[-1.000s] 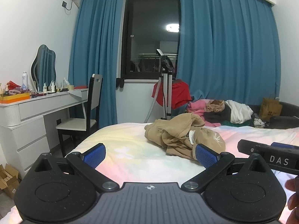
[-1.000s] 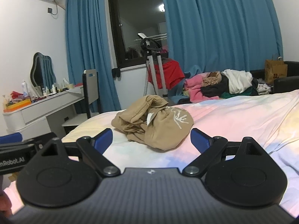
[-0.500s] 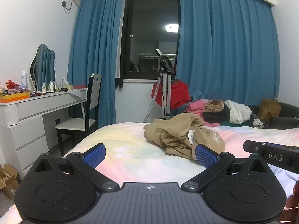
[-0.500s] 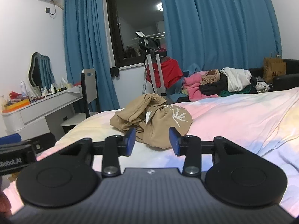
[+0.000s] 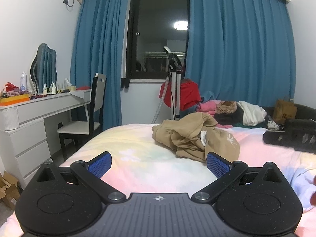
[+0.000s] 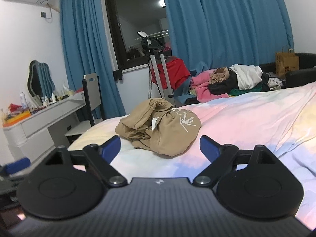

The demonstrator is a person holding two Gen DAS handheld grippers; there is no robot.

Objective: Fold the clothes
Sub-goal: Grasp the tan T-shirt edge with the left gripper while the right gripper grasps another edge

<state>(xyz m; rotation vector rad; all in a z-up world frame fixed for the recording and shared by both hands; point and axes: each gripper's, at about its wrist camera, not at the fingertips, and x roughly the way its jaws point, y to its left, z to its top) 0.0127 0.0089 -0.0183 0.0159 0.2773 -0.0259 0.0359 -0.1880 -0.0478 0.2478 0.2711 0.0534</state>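
Bedroom, evening; contents listed left to right.

Cardboard boxes (image 5: 8,191): on the floor at the far left, below the dresser.

White dresser surface (image 5: 49,103): drawers beneath; carries an orange box (image 5: 13,99), a spray bottle (image 5: 23,81), several small bottles and a wavy-edged mirror (image 5: 43,67) leaning at the wall.

Chair (image 5: 92,110): dark frame, pale seat, drawn up to the dresser.

Blue curtains (image 5: 237,49): hung either side of a dark window (image 5: 158,33).

Garment steamer stand (image 5: 174,83): upright before the window, a red garment (image 5: 187,96) draped on it.

Bed (image 5: 138,158): pastel tie-dye sheet in yellow, pink and blue.

Tan garment (image 5: 195,138): crumpled in a heap near the middle of the bed, white label showing, pale printed motif on its right side. Untouched by either claw; lies beyond both, unfolded.

Left claw (image 5: 159,164): low over the near bed, blue pads spread wide, nothing between them but sheet.

Right claw (image 6: 160,148): likewise low over the bed, jaws have just been opening again and now stand wide, empty; the garment lies ahead of the gap, apart from the pads.

Clothes pile (image 5: 237,112): pink, tan, black, white and green pieces heaped past the far edge of the bed.

Brown paper bag (image 5: 284,111): on a dark sofa at the far right.
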